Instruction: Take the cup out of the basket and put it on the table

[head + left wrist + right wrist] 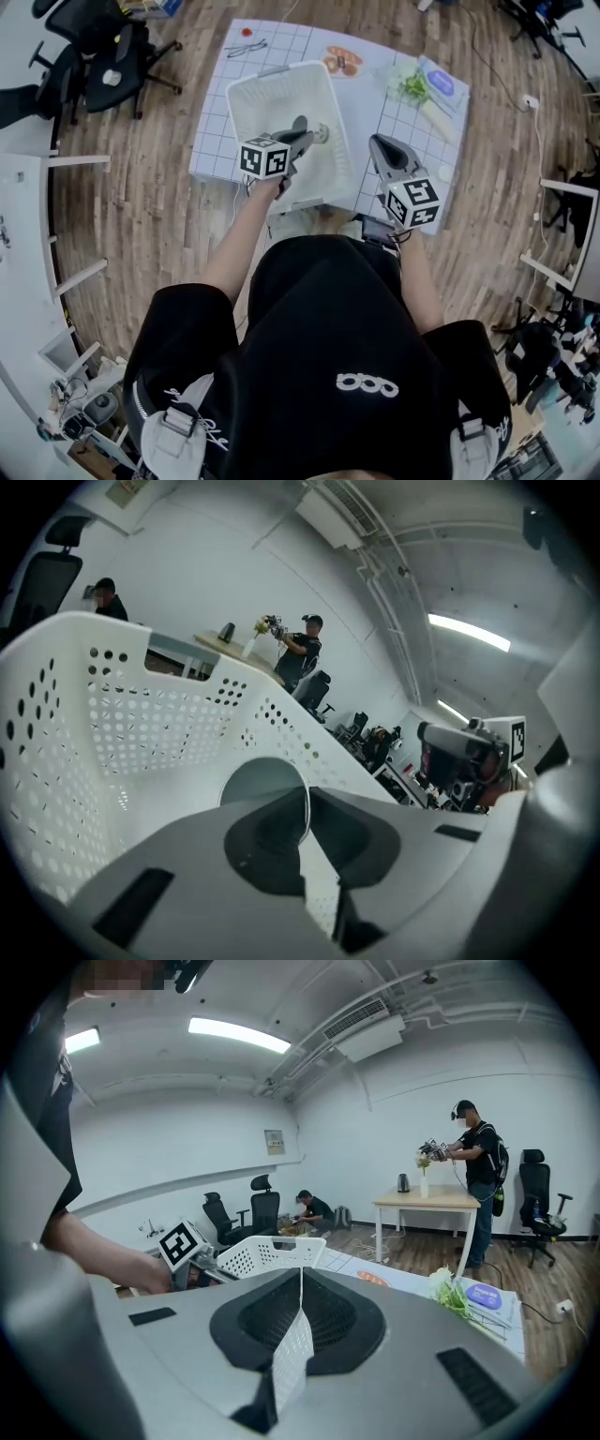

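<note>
The white perforated basket (253, 98) stands on the grid-patterned table (211, 141). Inside it at its right lies a pale cup (322, 133). My left gripper (312, 134) reaches into the basket and is shut on the cup's rim. In the left gripper view the thin rim of the cup (262, 785) runs between the closed jaws of the left gripper (305, 806), with the basket (141, 714) wall all around. My right gripper (377, 145) hangs over the table just right of the basket, shut, holding nothing. The right gripper (300, 1274) view shows the basket (267, 1252) ahead.
Leafy greens (411, 87), a blue packet (441, 84) and an orange-red item (342, 61) lie on the table's far side. Black office chairs (103, 66) stand to the left on the wooden floor. People stand and sit by a far table (427, 1199).
</note>
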A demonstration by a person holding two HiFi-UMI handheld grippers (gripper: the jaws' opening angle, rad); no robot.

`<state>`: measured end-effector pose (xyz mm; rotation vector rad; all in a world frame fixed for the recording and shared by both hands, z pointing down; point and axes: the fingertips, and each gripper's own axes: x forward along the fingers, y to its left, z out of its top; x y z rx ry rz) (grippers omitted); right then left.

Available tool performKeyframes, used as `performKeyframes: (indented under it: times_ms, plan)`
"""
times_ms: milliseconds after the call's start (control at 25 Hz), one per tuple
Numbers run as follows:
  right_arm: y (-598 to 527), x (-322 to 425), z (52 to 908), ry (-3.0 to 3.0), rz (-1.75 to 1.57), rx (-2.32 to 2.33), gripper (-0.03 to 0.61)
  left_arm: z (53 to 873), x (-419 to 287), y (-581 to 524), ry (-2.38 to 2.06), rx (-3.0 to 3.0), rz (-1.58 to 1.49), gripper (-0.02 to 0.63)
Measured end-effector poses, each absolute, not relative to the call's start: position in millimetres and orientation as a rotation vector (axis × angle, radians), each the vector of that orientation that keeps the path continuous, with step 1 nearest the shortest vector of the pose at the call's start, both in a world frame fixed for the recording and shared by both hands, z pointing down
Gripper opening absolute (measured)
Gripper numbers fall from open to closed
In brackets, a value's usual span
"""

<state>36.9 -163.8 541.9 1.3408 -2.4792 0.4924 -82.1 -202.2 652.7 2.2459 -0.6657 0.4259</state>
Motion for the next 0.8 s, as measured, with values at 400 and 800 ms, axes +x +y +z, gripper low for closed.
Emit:
performKeyframes:
  times_ms: [400, 800]
  plan:
    - [-143.1, 41.1, 522.2, -2.541, 0.441, 1.308, 0.028, 548.5, -81.6, -183.1, -0.779, 2.379, 0.203, 0.020]
    - [-126.0, 46.5, 479.5, -2.638, 0.346, 1.263, 0.028, 471.3, -74.5, -148.7, -0.925, 2.501, -0.029, 0.020]
